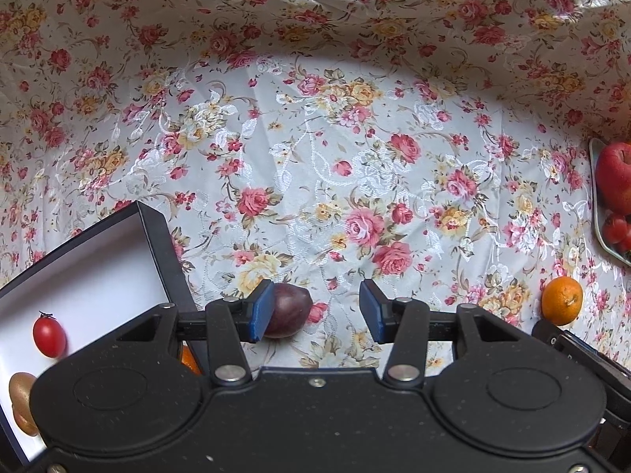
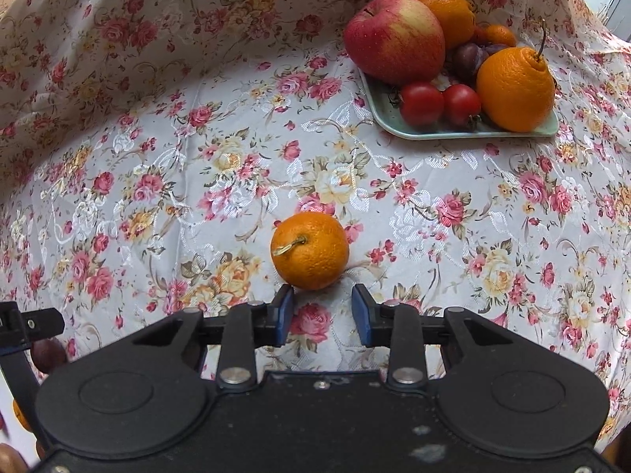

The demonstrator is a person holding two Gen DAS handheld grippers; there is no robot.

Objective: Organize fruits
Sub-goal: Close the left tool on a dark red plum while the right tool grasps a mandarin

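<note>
A small orange (image 2: 310,250) with a stem lies on the flowered cloth just beyond my right gripper (image 2: 322,315). Its blue pads stand apart with only cloth between them, and the orange is not between them. In the left wrist view the same orange (image 1: 562,299) shows at the right. A dark purple plum (image 1: 290,311) lies on the cloth against the inner face of the left pad of my left gripper (image 1: 316,311), which is open; the right pad is well clear of it. The plum (image 2: 47,354) also shows at the lower left of the right wrist view.
A black box with a white inside (image 1: 155,232) at the lower left holds a cherry tomato (image 1: 48,335) and a golden-brown fruit (image 1: 21,392). A pale green plate (image 2: 384,114) at the far right carries an apple (image 2: 394,37), oranges, plums and small tomatoes.
</note>
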